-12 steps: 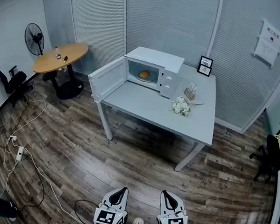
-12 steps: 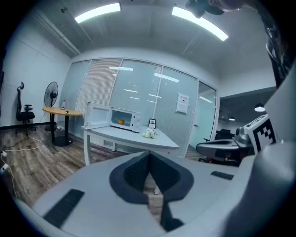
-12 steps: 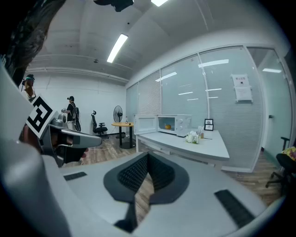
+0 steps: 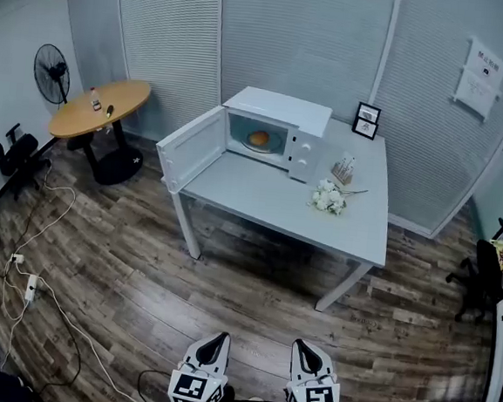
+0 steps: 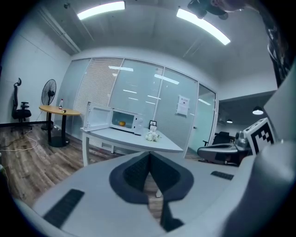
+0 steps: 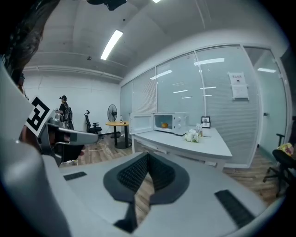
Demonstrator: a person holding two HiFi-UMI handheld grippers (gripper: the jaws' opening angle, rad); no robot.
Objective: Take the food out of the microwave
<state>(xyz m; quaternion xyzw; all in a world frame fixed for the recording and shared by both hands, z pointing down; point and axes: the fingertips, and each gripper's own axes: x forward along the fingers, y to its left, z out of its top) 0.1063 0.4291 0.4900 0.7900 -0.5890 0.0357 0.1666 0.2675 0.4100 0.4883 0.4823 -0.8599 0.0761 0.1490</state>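
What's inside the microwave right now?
One orange food item sits in the open microwave, door swung wide. What it rests on is unclear; the casing hides the cavity's ceiling.

1. The head view has shifted a little. The microwave (image 4: 281, 111) and the grey table (image 4: 353, 240) under it now sit slightly lower in the frame.
2. The standing fan (image 4: 51, 71) and the round wooden table (image 4: 99, 108) have slid towards the left edge and a touch downward.
3. The black office chair (image 4: 13, 150) by the left wall is now closer to the edge and is partly cut off by it.
4. The power strip (image 4: 30, 287) on the wooden floor lies lower in the frame than before.
5. The white flowers (image 4: 329, 196) on the grey table have drifted slightly down and to the right.
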